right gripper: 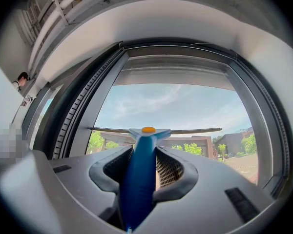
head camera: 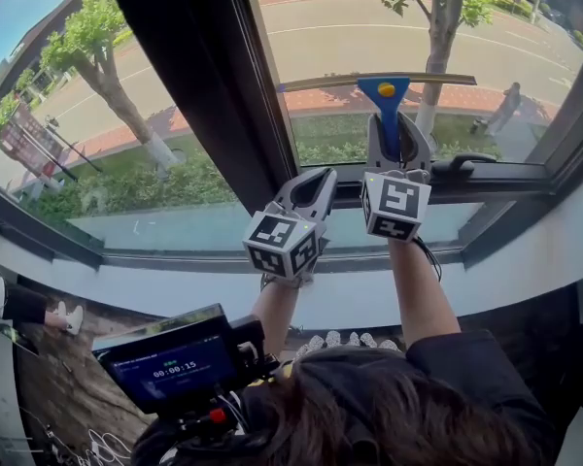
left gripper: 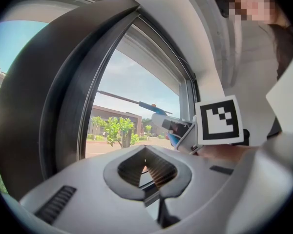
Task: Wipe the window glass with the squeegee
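Only the right gripper view shows the right gripper (right gripper: 142, 155) pinching the blue-handled squeegee with an orange dot (right gripper: 136, 179), its long blade level across the clear window glass (right gripper: 176, 106). The left gripper view shows the left gripper (left gripper: 145, 150) pressed together, empty. The head view shows both forearms raised side by side, with the left gripper beside the dark window frame (head camera: 189, 76).

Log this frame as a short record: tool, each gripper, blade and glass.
tool: blue squeegee
right gripper: shut on the squeegee handle
left gripper: shut, nothing between the jaws, beside the right one
blade: level, across the window glass; contact looks likely, not certain
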The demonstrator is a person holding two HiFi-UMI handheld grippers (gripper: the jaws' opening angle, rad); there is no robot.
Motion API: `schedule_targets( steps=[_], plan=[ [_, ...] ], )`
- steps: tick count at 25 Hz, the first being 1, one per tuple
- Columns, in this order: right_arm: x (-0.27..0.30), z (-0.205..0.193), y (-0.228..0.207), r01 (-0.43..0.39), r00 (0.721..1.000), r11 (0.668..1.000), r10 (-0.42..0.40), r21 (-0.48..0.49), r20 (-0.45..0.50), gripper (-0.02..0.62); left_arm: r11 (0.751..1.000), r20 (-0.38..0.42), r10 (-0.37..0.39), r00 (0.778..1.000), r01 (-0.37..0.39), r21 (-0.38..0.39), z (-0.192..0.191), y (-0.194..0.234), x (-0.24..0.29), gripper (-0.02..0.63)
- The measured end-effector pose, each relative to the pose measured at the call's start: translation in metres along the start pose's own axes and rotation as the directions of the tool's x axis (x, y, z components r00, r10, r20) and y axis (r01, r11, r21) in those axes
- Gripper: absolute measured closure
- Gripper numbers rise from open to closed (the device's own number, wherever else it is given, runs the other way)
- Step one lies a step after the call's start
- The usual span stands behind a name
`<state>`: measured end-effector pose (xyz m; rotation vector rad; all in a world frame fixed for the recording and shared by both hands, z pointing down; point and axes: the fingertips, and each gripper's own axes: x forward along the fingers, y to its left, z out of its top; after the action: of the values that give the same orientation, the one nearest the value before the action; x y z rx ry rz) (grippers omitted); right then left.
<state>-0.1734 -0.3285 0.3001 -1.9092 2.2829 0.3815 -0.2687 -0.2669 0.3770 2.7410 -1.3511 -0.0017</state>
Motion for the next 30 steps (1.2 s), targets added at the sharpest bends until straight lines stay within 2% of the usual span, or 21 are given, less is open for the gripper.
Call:
schedule_targets(
  steps=[6, 14, 30],
  plan=[
    [-0.008, -0.016, 0.004, 0.009, 1.0, 0.999, -0.009, 0.032, -0.017, 0.454, 1.0, -0.007, -0.006, 1.0, 0.006, -0.007, -0.009, -0.004, -0.001, 0.604],
    [-0.018, -0.04, 0.005, 0.011, 0.999, 1.0, -0.01, 0.023, -0.038, 0.454, 0.999, -0.043, -0.033, 0.999, 0.032, -0.018, -0.013, -0.011, -0.002, 0.604],
    [-0.032, -0.078, 0.01, 0.007, 0.995, 1.0, -0.005, 0.022, -0.097, 0.454, 0.999, -0.058, -0.009, 0.998, 0.006, -0.042, -0.034, -0.002, -0.009, 0.604]
  ],
)
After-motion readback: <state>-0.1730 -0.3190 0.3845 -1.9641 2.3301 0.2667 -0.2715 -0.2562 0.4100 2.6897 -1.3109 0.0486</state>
